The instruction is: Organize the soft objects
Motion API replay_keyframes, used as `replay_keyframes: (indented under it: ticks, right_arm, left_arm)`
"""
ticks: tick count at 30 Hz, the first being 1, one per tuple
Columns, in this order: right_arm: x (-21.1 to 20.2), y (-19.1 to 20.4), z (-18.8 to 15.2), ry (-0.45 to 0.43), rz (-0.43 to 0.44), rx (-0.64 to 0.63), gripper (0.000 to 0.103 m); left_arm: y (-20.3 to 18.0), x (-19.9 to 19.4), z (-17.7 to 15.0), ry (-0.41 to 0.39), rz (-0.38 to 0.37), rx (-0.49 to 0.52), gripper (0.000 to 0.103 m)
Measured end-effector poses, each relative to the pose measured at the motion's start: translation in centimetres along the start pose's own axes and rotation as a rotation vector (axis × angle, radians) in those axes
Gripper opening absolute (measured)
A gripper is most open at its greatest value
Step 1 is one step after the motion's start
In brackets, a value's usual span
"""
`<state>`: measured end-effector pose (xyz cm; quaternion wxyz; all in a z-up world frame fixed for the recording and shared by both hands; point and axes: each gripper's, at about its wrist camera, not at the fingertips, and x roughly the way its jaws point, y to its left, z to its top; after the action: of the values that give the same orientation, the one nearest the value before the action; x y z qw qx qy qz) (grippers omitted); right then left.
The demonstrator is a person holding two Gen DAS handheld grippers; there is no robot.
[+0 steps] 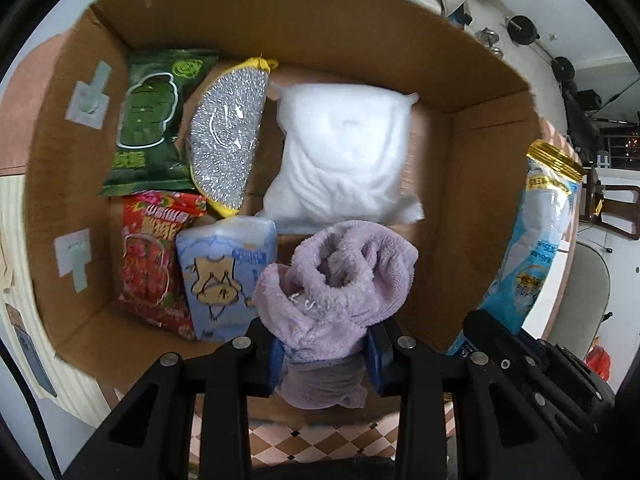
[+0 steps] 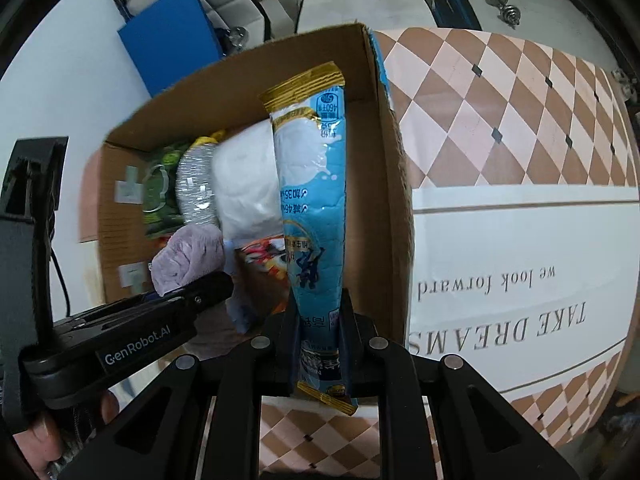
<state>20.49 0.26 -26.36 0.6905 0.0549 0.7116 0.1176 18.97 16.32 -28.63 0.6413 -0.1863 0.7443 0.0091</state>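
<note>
My left gripper is shut on a bunched lilac towel and holds it over the near part of an open cardboard box. My right gripper is shut on a tall blue milk-powder pouch, upright at the box's right wall. The pouch also shows in the left wrist view. In the box lie a green packet, a silver scrubber, a white pillow bag, a red packet and a blue tissue pack.
The box stands on a checkered cloth with printed text. A blue board and white cushions lie beyond the box. Dumbbells lie on the floor at the far right. The left gripper's body reaches in from the left.
</note>
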Motion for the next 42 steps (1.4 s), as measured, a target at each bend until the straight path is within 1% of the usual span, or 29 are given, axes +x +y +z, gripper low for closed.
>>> replay_keyframes:
  ticks: [1,2,3,4,5,6,7,8,9,10,11,13,16,20,23,25,27,29,30,32,33,34,36,39,42]
  right_arm:
    - [0.2,-0.7,0.1,0.007,-0.015,-0.004,0.017]
    - [0.6,-0.7,0.3,0.011,-0.026,-0.005,0.017]
    - [0.9,-0.7,0.5,0.015,-0.042,-0.006,0.017]
    - [1.3,-0.6,0.8,0.026,-0.069,-0.01,0.018]
    - [1.9,-0.5,1.1,0.044,-0.09,-0.012,0.02]
    - [2.5,-0.6,1.4,0.061,-0.098,-0.011,0.026]
    - [2.8,-0.7,1.7,0.076,-0.102,-0.007,0.038]
    - [2.7,-0.8,1.8,0.074,-0.1,-0.004,0.045]
    - [2.5,-0.9,1.9,0.065,-0.087,-0.003,0.05]
    - [2.3,-0.9,1.9,0.062,-0.072,0.001,0.053]
    - [2.1,-0.9,1.8,0.066,-0.07,0.001,0.054]
    - [1.3,-0.7,1.8,0.049,-0.086,-0.008,0.069]
    - [0.4,-0.3,1.7,0.032,-0.08,-0.015,0.072]
    - [-1.2,-0.1,0.9,0.0,-0.093,-0.03,0.073]
    - [-2.5,-0.1,0.1,-0.024,-0.098,-0.037,0.077]
    - [-3.3,-0.1,-0.6,-0.042,-0.102,-0.043,0.077]
    - [-4.0,-0.1,-1.4,-0.056,-0.109,-0.049,0.078]
    - [-4.6,-0.1,-2.3,-0.075,-0.114,-0.056,0.084]
    - [-4.9,-0.1,-2.7,-0.082,-0.115,-0.059,0.087]
    - [-5.4,-0.1,-3.5,-0.091,-0.115,-0.058,0.088]
    - [-5.6,-0.1,-4.0,-0.091,-0.11,-0.058,0.089]
    - [-5.7,0.0,-4.4,-0.093,-0.106,-0.061,0.094]
    - [-6.0,0.1,-5.1,-0.104,-0.102,-0.063,0.103]
    - [-6.3,0.2,-5.7,-0.125,-0.118,-0.061,0.103]
    - [-6.9,0.3,-6.2,-0.153,-0.147,-0.055,0.103]
  left_arm:
    - [0.0,0.7,0.3,0.026,-0.009,0.009,0.033]
    - [-0.1,1.3,0.6,0.053,-0.02,0.015,0.033]
    - [0.0,2.0,0.8,0.082,-0.043,0.008,0.039]
    - [0.3,2.5,0.9,0.101,-0.078,-0.01,0.048]
    - [0.5,2.7,1.1,0.101,-0.09,-0.02,0.049]
    - [0.5,2.7,1.2,0.091,-0.073,-0.019,0.051]
    - [0.6,2.6,1.2,0.081,-0.047,-0.013,0.053]
    - [0.8,2.6,1.3,0.077,-0.037,-0.01,0.055]
    - [1.1,2.4,1.3,0.074,-0.047,-0.014,0.061]
    - [1.3,2.2,1.2,0.067,-0.044,-0.014,0.067]
    - [1.4,1.8,1.1,0.056,-0.03,-0.01,0.067]
    - [1.5,1.0,0.9,0.037,-0.007,0.007,0.068]
    - [1.8,-0.8,0.1,-0.003,0.02,0.026,0.072]
    - [2.2,-3.9,-1.6,-0.059,0.021,0.032,0.073]
    - [3.1,-6.2,-3.1,-0.112,0.036,0.038,0.073]
    - [3.2,-7.9,-4.0,-0.157,0.056,0.046,0.078]
    - [3.2,-9.7,-5.5,-0.205,0.078,0.051,0.08]
    - [3.2,-10.9,-6.6,-0.242,0.098,0.057,0.081]
    - [3.2,-11.0,-6.5,-0.258,0.109,0.06,0.082]
    - [3.2,-11.4,-7.2,-0.294,0.133,0.064,0.091]
    - [2.9,-11.6,-7.1,-0.305,0.142,0.064,0.098]
    - [2.9,-11.1,-7.3,-0.314,0.149,0.064,0.1]
    - [2.9,-10.8,-7.7,-0.331,0.165,0.063,0.102]
    - [2.9,-10.4,-8.2,-0.35,0.183,0.063,0.102]
    - [2.9,-10.9,-8.8,-0.376,0.205,0.067,0.102]
